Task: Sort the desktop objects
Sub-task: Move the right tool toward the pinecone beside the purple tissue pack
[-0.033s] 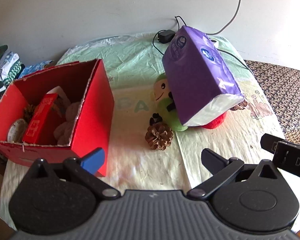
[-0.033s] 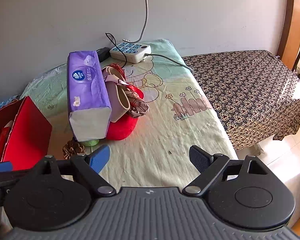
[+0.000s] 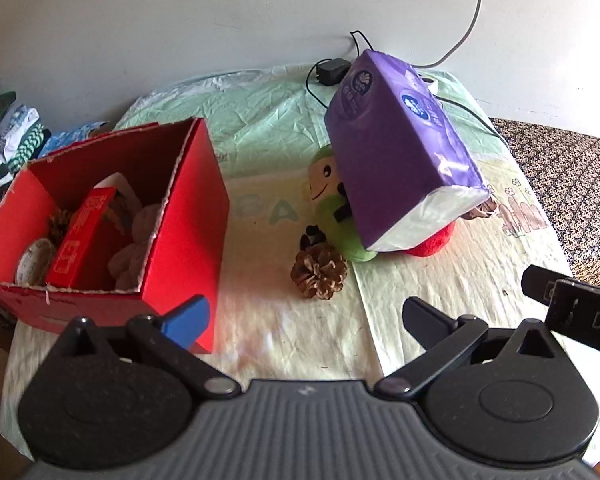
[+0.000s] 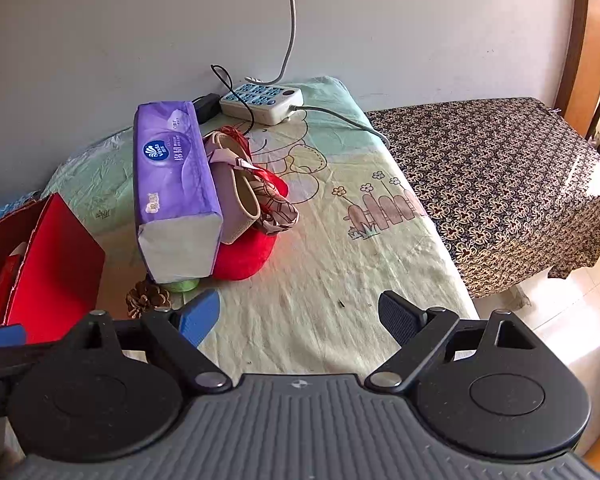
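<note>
The purple tissue pack (image 4: 176, 184) carried a round blue-and-white logo that looked like "Vinda" beside white Chinese characters too small to read with certainty; it leaned tilted on a red plush (image 4: 244, 256) and a green plush toy (image 3: 332, 216), ahead of the right gripper (image 4: 300, 312) and slightly to its left. Pale letters "A" and part of another were printed on the tablecloth (image 3: 280, 328) ahead of the left gripper (image 3: 306, 316). A black part at that view's right edge showed "DA". The red box (image 3: 188, 216) stood ahead-left of the left gripper, holding a red packet (image 3: 80, 236) with white characters (unreadable) and a tape roll (image 3: 34, 264). A pine cone (image 3: 319, 270) lay straight ahead, just beside the green plush. Both grippers stood wide apart, holding nothing. Nothing differed from the earlier frames; they were the same instant
</note>
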`<state>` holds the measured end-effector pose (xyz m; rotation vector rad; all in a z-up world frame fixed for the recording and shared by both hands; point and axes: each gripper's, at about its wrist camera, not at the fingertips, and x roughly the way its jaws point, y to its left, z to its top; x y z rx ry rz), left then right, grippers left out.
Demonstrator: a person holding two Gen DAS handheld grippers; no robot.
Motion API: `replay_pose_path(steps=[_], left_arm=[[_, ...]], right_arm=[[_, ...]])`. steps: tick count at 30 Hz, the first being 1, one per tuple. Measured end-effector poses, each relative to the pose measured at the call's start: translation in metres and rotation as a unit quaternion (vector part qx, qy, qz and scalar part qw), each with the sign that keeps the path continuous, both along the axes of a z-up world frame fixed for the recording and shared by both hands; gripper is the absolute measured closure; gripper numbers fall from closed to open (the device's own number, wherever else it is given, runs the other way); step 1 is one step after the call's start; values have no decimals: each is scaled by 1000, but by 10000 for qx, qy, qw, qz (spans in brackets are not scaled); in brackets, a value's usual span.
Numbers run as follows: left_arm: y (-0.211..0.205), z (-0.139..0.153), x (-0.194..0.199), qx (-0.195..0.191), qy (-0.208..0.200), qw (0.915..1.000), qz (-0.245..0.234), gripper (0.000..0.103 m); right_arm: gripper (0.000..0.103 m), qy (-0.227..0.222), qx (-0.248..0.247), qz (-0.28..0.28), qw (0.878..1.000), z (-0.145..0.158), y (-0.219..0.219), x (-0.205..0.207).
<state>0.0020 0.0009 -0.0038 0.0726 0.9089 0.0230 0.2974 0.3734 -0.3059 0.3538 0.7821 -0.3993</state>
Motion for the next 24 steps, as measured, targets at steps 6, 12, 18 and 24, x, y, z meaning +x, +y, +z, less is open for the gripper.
replay_pose_path(steps=[6,12,18,24], left_arm=[[3,-13,7,-67,186,9998,11,1],[6,-25,13,-134,372,9992,21,1],[12,-32,19,-119,529,9984,129,1],[16,-39,23,-113,610,9980,131,1]], right_arm=[[14,56,26,123,9999,-5,-4,3],[21,110,49,250,9996,-9,-7,6],[23,126,138,379,9991,-14,-3,15],[25,195,196,499,9984,-20,3,23]])
